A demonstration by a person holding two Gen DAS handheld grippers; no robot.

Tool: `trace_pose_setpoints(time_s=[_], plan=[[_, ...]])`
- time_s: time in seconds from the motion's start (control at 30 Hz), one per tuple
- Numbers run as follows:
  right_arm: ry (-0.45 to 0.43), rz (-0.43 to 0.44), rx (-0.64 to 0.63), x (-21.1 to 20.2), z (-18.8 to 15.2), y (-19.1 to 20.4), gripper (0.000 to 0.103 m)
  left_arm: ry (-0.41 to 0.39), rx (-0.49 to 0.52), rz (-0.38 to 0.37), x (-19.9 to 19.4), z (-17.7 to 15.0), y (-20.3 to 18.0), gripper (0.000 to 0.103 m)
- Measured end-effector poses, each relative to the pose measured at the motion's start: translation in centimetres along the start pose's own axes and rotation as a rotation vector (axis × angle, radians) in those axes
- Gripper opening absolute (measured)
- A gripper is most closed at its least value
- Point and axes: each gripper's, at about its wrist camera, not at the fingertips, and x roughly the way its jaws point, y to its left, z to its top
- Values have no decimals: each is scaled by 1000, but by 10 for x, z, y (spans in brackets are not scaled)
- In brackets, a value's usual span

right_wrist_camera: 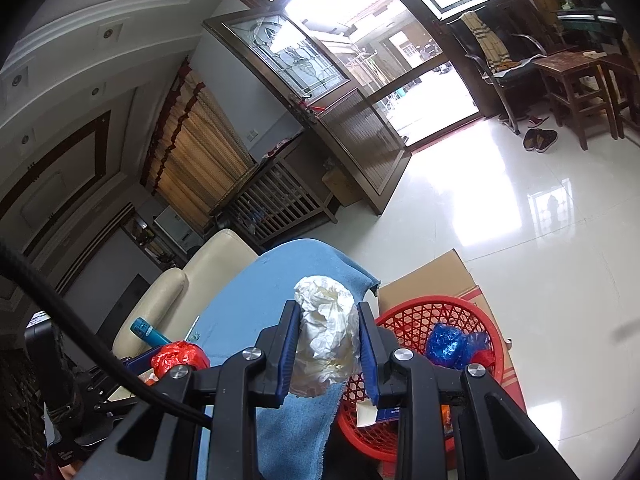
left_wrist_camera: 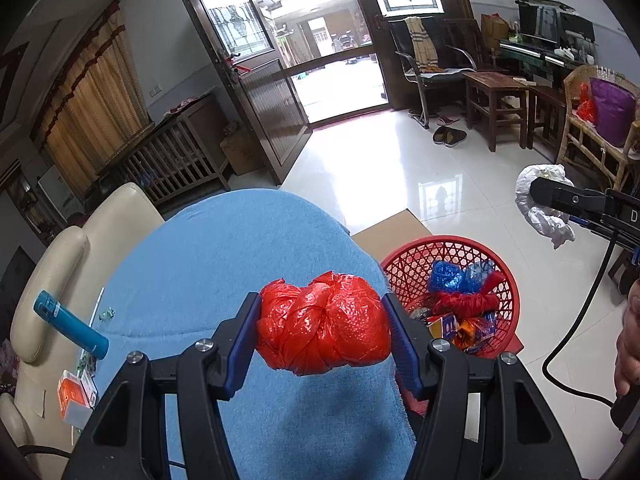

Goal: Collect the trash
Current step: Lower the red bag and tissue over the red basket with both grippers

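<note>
My left gripper is shut on a knotted red plastic bag, held above the blue cloth near its right edge. A crumpled white plastic wad is clamped between the pads of my right gripper, which hangs over the cloth's edge beside the red mesh basket. In the left wrist view the same white wad and right gripper hover above and to the right of the basket, which holds several blue and red wrappers. The red bag shows low on the left in the right wrist view.
A teal tube and an orange-white box lie at the cloth's left side by a cream sofa. A cardboard box sits under the basket. Glossy white floor stretches to the open door; wooden stools and chairs stand at right.
</note>
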Motion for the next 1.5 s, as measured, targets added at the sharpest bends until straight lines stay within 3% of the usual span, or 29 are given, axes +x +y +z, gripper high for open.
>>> trace_pose_setpoints(time_s=[0.57, 0.77, 1.1, 1.33, 1.5], plan=[[5, -36, 73, 5, 0, -31, 31, 26, 80, -45, 30, 20, -34, 62], [7, -50, 100, 6, 1, -43, 31, 35, 101, -105, 41, 27, -46, 62], [8, -89, 126, 1, 8, -59, 31, 108, 92, -284, 76, 37, -58, 62], [21, -116, 116, 2, 10, -62, 31, 144, 110, -301, 94, 38, -67, 62], [34, -131, 114, 4, 9, -64, 31, 126, 115, -299, 91, 43, -69, 62]])
